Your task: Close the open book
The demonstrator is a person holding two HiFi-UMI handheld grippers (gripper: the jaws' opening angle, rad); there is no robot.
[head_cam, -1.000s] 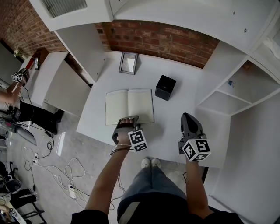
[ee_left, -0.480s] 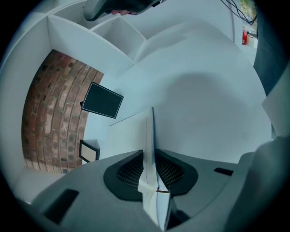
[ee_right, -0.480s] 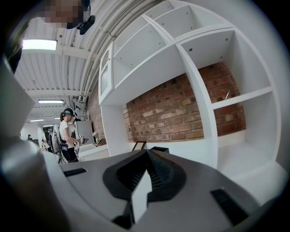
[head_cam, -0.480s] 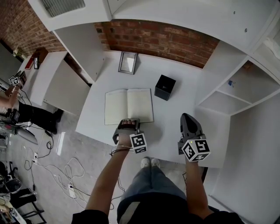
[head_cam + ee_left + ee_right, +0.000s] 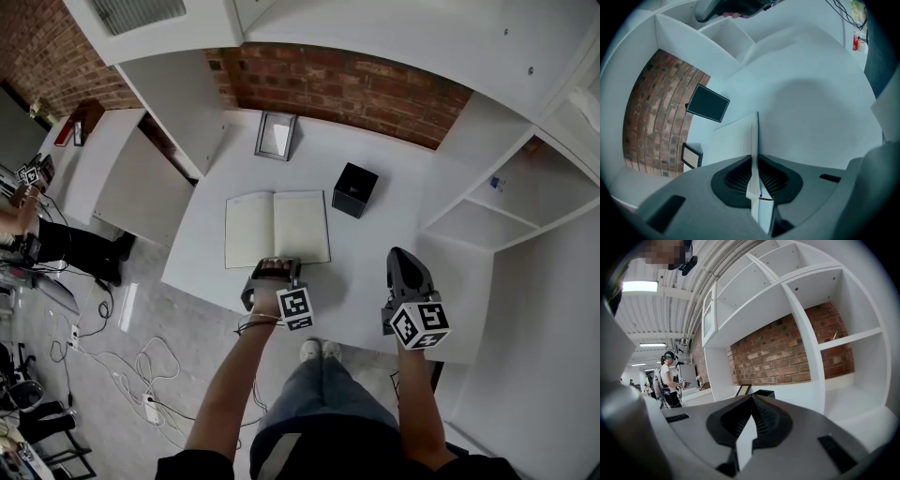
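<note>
The open book (image 5: 277,228) lies flat on the white table (image 5: 375,253), pages blank and pale. My left gripper (image 5: 274,265) is at the book's near edge, just right of the spine. In the left gripper view its jaws are closing, and the thin edge of the book (image 5: 736,136) runs between the pads (image 5: 740,176), which press on it at the left gripper (image 5: 753,161). My right gripper (image 5: 403,255) hovers over the table's right part, away from the book. In its own view the right gripper (image 5: 751,397) is shut, with nothing in it.
A black box (image 5: 354,188) stands just beyond the book's far right corner. A small picture frame (image 5: 276,135) leans against the brick wall at the back. White shelving flanks the table on both sides. A person (image 5: 670,378) stands far off to the left.
My left gripper's jaws have come together on the book's near edge. Neither hand has shifted. The book still lies open.
</note>
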